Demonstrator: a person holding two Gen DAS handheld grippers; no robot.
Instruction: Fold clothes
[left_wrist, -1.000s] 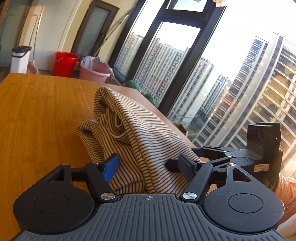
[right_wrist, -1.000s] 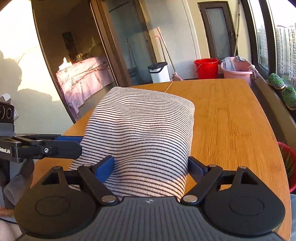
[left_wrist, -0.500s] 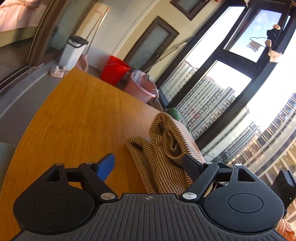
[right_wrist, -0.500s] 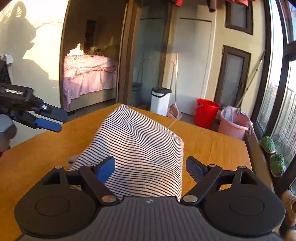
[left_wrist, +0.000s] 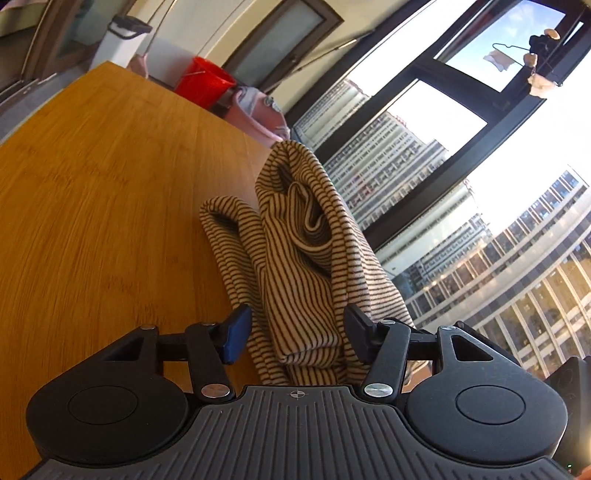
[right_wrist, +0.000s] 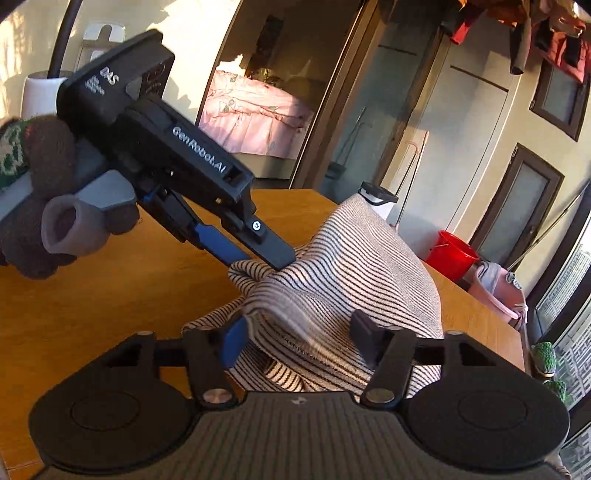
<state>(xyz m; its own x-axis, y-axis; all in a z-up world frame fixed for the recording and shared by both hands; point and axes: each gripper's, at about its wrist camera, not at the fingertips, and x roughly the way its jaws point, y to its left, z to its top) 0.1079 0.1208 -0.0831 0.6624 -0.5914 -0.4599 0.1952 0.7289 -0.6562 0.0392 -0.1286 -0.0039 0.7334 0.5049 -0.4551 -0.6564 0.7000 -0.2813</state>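
Observation:
A cream garment with thin dark stripes (left_wrist: 295, 266) lies bunched on the wooden table (left_wrist: 92, 203). My left gripper (left_wrist: 297, 328) has a thick fold of it filling the gap between its jaws, which are closing, and both pads touch the cloth. In the right wrist view the left gripper (right_wrist: 273, 260), held by a gloved hand (right_wrist: 48, 221), bites the garment's (right_wrist: 351, 280) left corner. My right gripper (right_wrist: 299, 339) is closing too, its pads against the near edge of the cloth, which is blurred by motion.
At the table's far end stand a red bucket (right_wrist: 452, 254), a pink basin (right_wrist: 498, 284) and a white bin (right_wrist: 376, 195). Tall windows (left_wrist: 424, 122) run along the right side. A bed with a pink cover (right_wrist: 251, 118) shows through the doorway. Bare tabletop (right_wrist: 92, 302) lies to the left.
Both wrists have rolled. Both pairs of jaws have narrowed onto the cloth. The left gripper has come in close and taken the garment's corner, and the garment is more bunched.

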